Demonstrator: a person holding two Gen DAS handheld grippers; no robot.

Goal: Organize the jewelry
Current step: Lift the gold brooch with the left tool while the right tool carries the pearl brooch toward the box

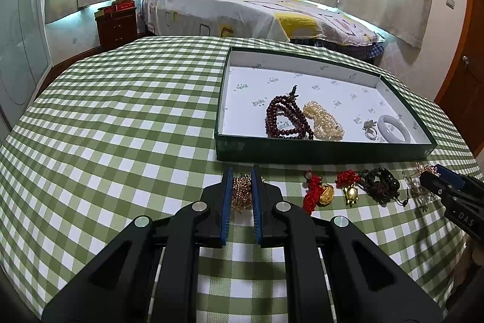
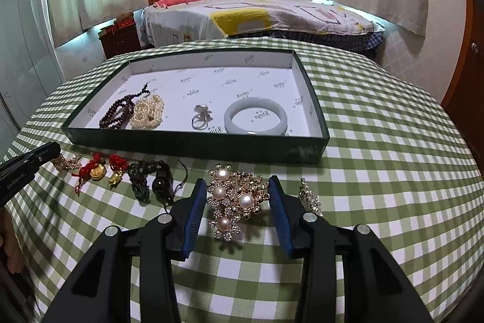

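Note:
A dark green tray (image 1: 302, 153) (image 2: 187, 146) with a white lining holds dark red beads (image 1: 284, 118), a pearl strand (image 1: 323, 121), a silver ring (image 2: 201, 117) and a pale jade bangle (image 2: 255, 115). On the checked cloth in front lie two red-cord gold charms (image 1: 320, 191), a black cord piece (image 1: 379, 182) and a crystal piece (image 2: 310, 197). My left gripper (image 1: 242, 177) has its jaws close around a gold bead cluster (image 1: 241, 192). My right gripper (image 2: 239, 186) is open around a pearl and gold brooch (image 2: 233, 199) on the cloth.
The table carries a green and white checked cloth (image 1: 121, 126). A bed (image 1: 242, 11) stands behind it, with a dark nightstand (image 1: 116, 23) at its left. A wooden door (image 1: 462, 80) is at the right.

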